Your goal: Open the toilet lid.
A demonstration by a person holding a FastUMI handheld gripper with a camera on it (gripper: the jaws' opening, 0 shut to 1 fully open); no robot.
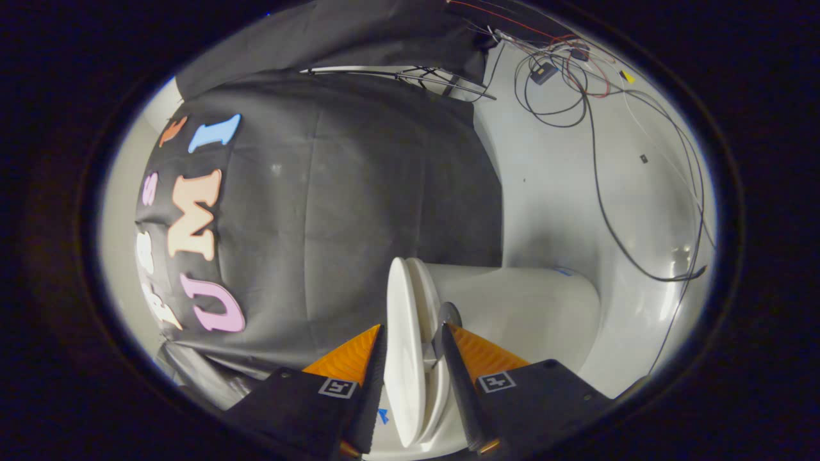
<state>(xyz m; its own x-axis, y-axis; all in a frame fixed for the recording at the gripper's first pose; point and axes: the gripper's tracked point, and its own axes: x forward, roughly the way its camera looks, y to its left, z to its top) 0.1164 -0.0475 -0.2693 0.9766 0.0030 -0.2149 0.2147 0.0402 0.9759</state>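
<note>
The gripper (413, 358) has its 2 fingers closed on the front edge of the toilet lid (402, 346), 1 on each face, w/ the seat (428, 301) apparently caught in the same pinch; probably an edge grip so the lid can be swung on its hinge. The view is rolled sideways, so the lid looks edge-on between the fingers. Beyond them, the toilet bowl (532, 307) sits on white floor (551, 192); loose cables (592, 166) trail further off, well apart.
</note>
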